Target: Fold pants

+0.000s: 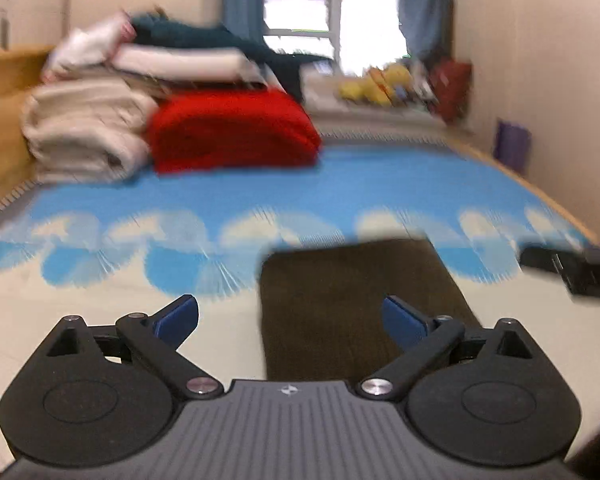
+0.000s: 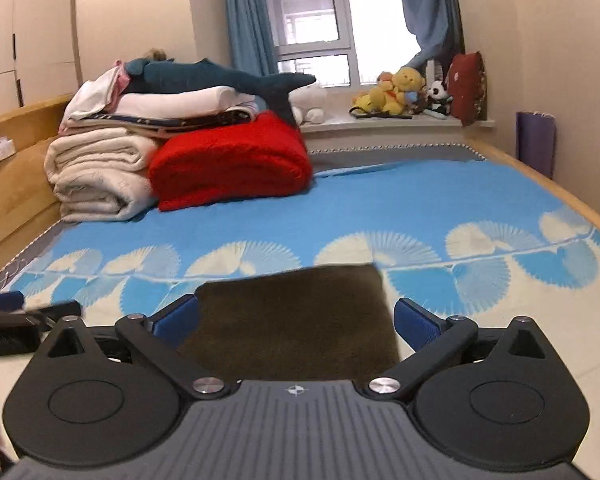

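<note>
Nearest in the left wrist view, the left claw (image 1: 290, 318) stands wide apart, its 2 blue fingertips (image 1: 178, 317) clear of any cloth. The right claw (image 2: 296, 320) is likewise spread wide and grips nothing. Just beyond both lies the pants (image 2: 296, 320), dark brown and folded into a flat rectangle on the bed (image 2: 380, 208), resting on the pale and blue fan-patterned cover. In the left view the pants (image 1: 352, 304) sit slightly right of centre; that picture is smeared, so their edges are probably straight. Farther back a red blanket (image 2: 232, 164) leans against a stack of cream quilts (image 2: 100, 172), below a window (image 2: 320, 24).
</note>
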`<state>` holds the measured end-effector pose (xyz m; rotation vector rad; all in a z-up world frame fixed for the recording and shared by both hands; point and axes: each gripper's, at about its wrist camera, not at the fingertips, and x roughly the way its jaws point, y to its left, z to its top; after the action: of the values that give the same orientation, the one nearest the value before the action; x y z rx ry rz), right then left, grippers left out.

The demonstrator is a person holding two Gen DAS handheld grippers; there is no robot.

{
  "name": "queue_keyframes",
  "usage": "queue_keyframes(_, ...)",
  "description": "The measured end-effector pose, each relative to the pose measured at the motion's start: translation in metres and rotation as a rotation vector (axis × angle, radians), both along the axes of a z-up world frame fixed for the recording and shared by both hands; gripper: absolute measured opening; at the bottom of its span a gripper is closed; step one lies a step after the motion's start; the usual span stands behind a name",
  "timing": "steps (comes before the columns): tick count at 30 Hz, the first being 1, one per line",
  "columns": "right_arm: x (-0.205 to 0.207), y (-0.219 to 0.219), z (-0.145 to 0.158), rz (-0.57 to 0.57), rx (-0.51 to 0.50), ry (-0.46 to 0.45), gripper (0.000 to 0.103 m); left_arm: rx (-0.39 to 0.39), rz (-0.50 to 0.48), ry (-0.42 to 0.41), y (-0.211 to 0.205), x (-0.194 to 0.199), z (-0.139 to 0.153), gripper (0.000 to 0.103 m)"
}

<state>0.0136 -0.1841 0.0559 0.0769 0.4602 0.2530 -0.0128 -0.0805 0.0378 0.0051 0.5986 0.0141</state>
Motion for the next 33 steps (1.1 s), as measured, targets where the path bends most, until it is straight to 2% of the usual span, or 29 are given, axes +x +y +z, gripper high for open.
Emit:
queue_keyframes(2,-0.005,0.01,-0.004,-0.008,-0.055,0.0,0.102,-0.035,0.005,0.105,-0.002,0.007,-0.015,0.1)
queue_keyframes(4,-0.006,0.015,-0.008,0.006,-0.087,0.001,0.102,-0.045,0.016,0.139,-0.002,0.012,-0.022,0.1)
queue_keyframes(7,-0.007,0.017,-0.016,0.008,-0.117,0.032,0.102,-0.01,0.029,0.13,-0.004,0.018,-0.021,0.1)
queue_keyframes(10,-0.003,0.014,-0.018,-0.011,-0.103,0.052,0.102,-0.051,0.034,0.111,0.0,0.021,-0.014,0.1)
queue_keyframes(14,0.0,0.008,-0.02,-0.045,-0.057,0.08,0.102,-0.025,0.059,0.105,0.001,0.027,-0.015,0.1)
queue_keyframes(27,0.016,0.022,-0.029,-0.034,-0.093,0.105,0.102,-0.053,0.079,0.127,0.006,0.038,-0.017,0.101)
queue_keyframes(33,0.012,0.026,-0.026,-0.051,-0.15,0.045,0.102,-0.056,0.088,0.108,0.009,0.035,-0.014,0.103)
